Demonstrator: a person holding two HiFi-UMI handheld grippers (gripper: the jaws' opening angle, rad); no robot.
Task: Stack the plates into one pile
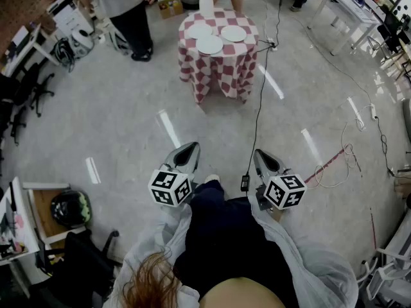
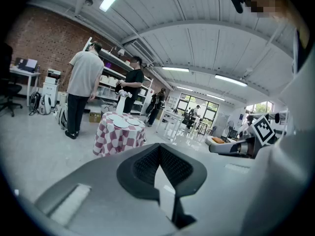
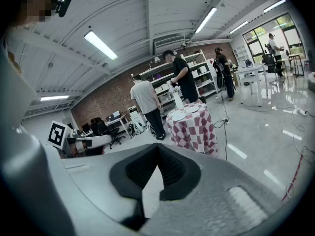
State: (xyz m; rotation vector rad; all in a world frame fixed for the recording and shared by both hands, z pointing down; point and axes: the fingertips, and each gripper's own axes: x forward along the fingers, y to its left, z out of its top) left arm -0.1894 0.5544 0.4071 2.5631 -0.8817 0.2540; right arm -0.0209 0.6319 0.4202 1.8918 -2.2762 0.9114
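One round table (image 1: 221, 76) in a red-and-white checked cloth stands well apart from the person (image 1: 225, 236). Left gripper (image 1: 191, 148) and right gripper (image 1: 260, 154) hover close together, both closed and empty. Three white plates (image 1: 210, 44) lie side by side on that table.

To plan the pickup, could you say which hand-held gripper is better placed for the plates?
Left hand-held gripper, marginally: it and the right hand-held gripper are shut, empty, far from the table; plates lie slightly leftward.

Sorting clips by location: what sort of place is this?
Likely a lab or workshop: storage shelves against a brick wall, cables trailing over the polished floor, desks with office chairs.
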